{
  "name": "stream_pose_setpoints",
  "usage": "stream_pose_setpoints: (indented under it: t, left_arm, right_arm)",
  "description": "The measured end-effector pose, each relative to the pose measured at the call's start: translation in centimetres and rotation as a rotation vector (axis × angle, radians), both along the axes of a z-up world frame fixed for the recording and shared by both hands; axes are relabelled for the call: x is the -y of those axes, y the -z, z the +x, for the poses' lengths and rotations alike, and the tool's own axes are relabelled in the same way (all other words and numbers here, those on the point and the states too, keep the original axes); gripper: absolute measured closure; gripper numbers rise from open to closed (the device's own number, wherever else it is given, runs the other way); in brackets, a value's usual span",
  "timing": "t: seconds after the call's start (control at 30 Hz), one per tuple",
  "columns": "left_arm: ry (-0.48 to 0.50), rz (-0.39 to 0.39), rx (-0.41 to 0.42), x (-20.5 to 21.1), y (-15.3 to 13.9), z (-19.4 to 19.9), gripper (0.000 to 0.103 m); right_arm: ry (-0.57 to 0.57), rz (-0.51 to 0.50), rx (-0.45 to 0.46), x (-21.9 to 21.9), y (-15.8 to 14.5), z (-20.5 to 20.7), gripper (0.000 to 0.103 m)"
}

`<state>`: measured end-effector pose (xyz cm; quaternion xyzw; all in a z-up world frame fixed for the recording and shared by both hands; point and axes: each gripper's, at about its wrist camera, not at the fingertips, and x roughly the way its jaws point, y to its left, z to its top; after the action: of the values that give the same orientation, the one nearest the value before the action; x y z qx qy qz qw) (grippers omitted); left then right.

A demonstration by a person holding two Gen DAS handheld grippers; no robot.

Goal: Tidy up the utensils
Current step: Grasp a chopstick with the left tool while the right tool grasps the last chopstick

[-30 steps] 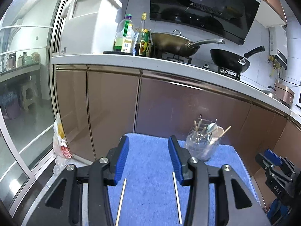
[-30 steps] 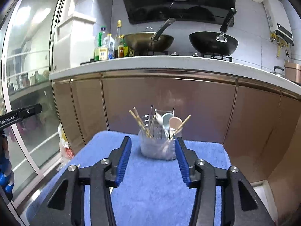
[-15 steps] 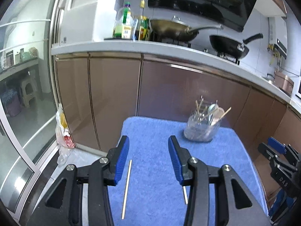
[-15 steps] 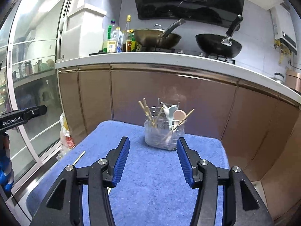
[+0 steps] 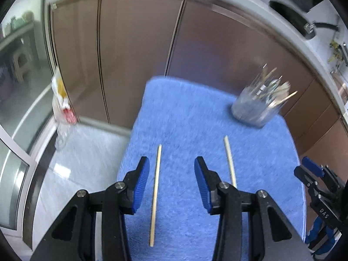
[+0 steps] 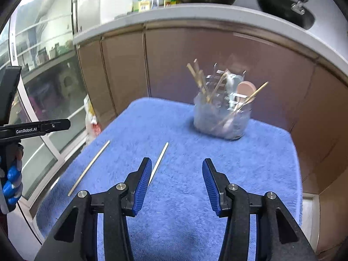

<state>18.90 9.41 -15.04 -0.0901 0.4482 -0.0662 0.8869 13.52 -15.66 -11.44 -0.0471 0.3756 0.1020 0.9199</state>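
Observation:
Two pale wooden chopsticks lie loose on the blue towel (image 5: 195, 119). In the left wrist view one chopstick (image 5: 156, 191) runs lengthwise under the gap of my left gripper (image 5: 171, 159), which is open and empty above the cloth. The other chopstick (image 5: 230, 158) lies just right of it. In the right wrist view the same chopsticks (image 6: 89, 167) (image 6: 159, 161) lie left of my right gripper (image 6: 176, 161), whose jaws are closing slightly with nothing between them. A clear utensil holder (image 6: 221, 117) (image 5: 254, 106) with chopsticks, spoons and metal dividers stands at the towel's far right.
Brown cabinet doors (image 6: 174, 65) stand right behind the towel, with a counter, bottles and two pans above. A plastic bag (image 5: 62, 106) sits on the floor at the left by a glass door. The towel (image 6: 174, 130) ends close on the left and right.
Both grippers have dipped down and tilted toward the towel. The two loose chopsticks now show at fuller length, and the holder sits higher in each view. Both views are motion-blurred.

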Motion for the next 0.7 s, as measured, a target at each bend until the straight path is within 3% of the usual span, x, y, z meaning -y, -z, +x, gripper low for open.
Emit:
stream_pose_setpoints:
  t: [0.2,0.3,0.5,0.7]
  left_arm:
    - [0.043,-0.048,-0.222,-0.7,5.3,5.1,0.062]
    - [0.058,-0.044,-0.286,-0.6,7.2,6.7,0.063]
    - [0.071,-0.014,-0.335,-0.3,8.4,8.9,0.063]
    - [0.117,-0.014,-0.397,-0.1,9.2,10.6,0.073]
  right_arm:
    - [-0.063,-0.013,-0.161,-2.2,3.1,5.2,0.058]
    - [-0.074,-0.006,-0.262,-3.0,5.3,8.4,0.063]
    - [-0.076,-0.020,-0.400,-4.5,8.3,13.6,0.064]
    - [-0.044,-0.046,-0.489,-5.0,10.8,17.0,0.067]
